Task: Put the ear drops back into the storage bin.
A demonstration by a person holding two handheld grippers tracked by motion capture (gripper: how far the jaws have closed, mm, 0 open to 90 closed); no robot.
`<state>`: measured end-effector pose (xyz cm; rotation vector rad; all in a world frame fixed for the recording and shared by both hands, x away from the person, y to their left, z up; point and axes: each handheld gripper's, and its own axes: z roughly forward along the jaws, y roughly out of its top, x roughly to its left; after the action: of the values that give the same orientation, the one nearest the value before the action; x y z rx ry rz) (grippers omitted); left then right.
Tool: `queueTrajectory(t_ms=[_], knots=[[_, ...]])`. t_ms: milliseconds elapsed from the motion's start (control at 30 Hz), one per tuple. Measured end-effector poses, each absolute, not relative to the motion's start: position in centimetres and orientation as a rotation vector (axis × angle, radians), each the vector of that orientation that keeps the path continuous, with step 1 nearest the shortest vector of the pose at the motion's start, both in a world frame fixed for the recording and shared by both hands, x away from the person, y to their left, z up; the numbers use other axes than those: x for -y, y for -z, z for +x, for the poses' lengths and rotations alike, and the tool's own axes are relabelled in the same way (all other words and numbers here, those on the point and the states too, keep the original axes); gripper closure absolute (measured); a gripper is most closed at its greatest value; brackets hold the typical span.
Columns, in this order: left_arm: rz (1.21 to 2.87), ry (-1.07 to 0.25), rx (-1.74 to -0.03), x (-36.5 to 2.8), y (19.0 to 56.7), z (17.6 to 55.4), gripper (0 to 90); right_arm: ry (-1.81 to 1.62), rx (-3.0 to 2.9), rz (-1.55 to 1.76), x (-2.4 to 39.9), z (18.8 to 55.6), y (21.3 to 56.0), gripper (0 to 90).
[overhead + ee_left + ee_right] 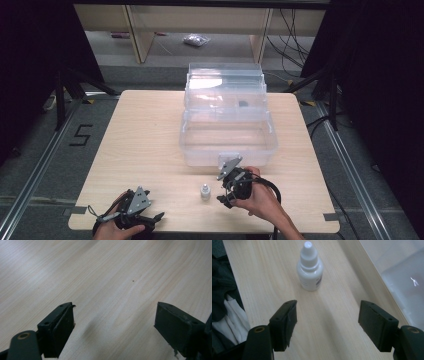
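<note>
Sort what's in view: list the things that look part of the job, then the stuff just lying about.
Likely part of the job:
- small white dropper bottle, in front of the open right tool
- clear plastic box, lid up
- left tool, open over the table

Lying about:
- plastic bag on the floor
- cables

Left tool (150,218) held low, jaws wide apart, right tool (227,187) likewise spread, both hand-held.

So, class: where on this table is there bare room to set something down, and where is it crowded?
Bare wood lies left of the clear box, out to the table edge. Crowded: the front strip, where the small bottle stands between the left gripper and right gripper.
</note>
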<state>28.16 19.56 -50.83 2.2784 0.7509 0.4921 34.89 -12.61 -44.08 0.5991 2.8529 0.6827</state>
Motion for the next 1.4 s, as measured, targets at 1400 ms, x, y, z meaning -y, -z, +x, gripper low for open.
queueTrajectory(t_ms=[1400], knots=[[2.276, -0.508, -0.751, -19.5, 50.8, 28.2, 15.4, -0.573, -2.953, 0.394, 7.1, 36.3, 45.8, 46.8]])
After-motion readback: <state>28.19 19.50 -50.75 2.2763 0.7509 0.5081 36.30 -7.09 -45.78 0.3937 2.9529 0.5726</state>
